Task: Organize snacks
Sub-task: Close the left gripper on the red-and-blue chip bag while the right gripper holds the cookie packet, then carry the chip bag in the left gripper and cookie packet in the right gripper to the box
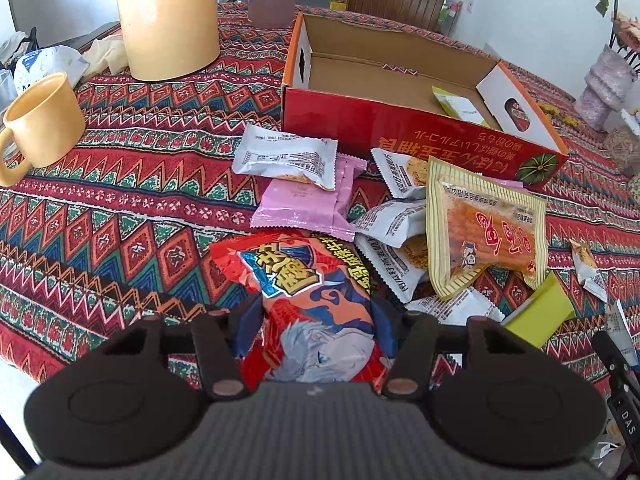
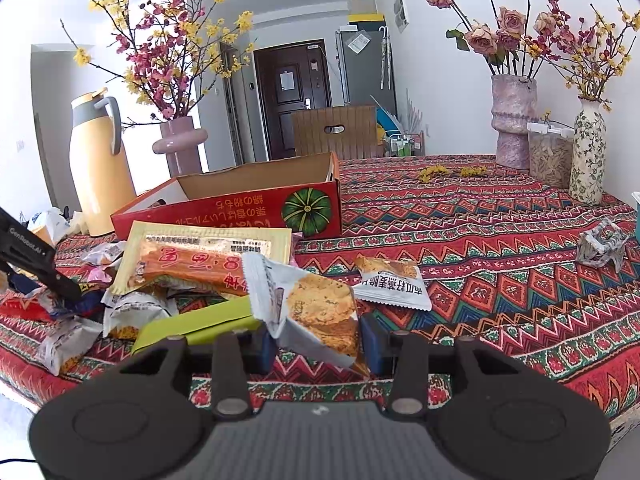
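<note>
Both claws (image 1: pixel 316 320) (image 2: pixel 318 340) low, gripping packets (image 1: pixel 308 292) (image 2: pixel 316 304).

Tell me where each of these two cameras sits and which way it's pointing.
Left wrist: rides the left gripper, looking down at the red chip bag it clamps, the snack pile and red box beyond.
Right wrist: rides the right gripper, low over the table, cracker packet between its fingers, facing vases and door.
Shared: box, yellow fish-snack packet, thermos.

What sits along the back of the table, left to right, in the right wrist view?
Yellow thermos jug → mauve vase of pink and yellow blossoms → open red cardboard box → textured pink rose vase → clear seed container → white floral vase.
</note>
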